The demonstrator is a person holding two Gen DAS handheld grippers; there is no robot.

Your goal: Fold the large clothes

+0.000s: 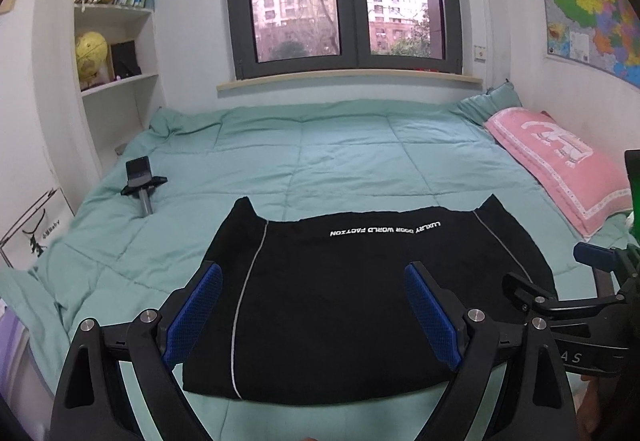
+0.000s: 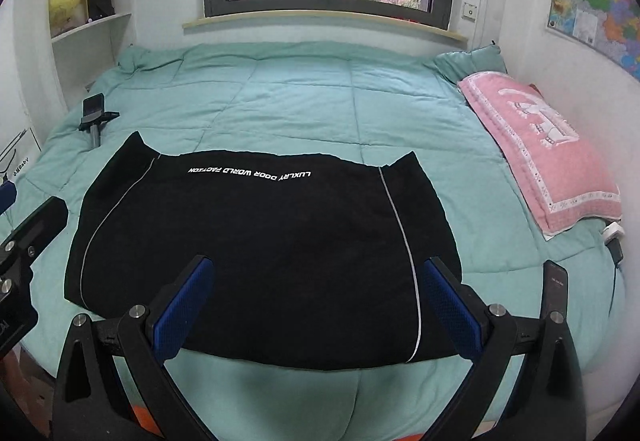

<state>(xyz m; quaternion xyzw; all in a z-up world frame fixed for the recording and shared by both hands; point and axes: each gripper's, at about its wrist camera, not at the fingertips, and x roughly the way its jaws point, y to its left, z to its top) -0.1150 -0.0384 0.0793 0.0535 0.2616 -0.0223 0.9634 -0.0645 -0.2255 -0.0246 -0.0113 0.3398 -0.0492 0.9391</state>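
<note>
A black garment [image 1: 340, 301] with white side stripes and white lettering lies folded flat on the green quilt [image 1: 320, 153], near the bed's front edge. It also shows in the right wrist view [image 2: 260, 249]. My left gripper [image 1: 314, 305] is open and empty, held above the garment's near left part. My right gripper [image 2: 316, 305] is open and empty, above the garment's near right part. The right gripper's body shows at the right edge of the left wrist view [image 1: 568, 293].
A pink pillow [image 2: 540, 145] lies along the right wall. A small black and grey stand [image 2: 95, 117] lies on the quilt at the left. Shelves with books and a yellow globe [image 1: 91, 53] stand at the left. A window is behind the bed.
</note>
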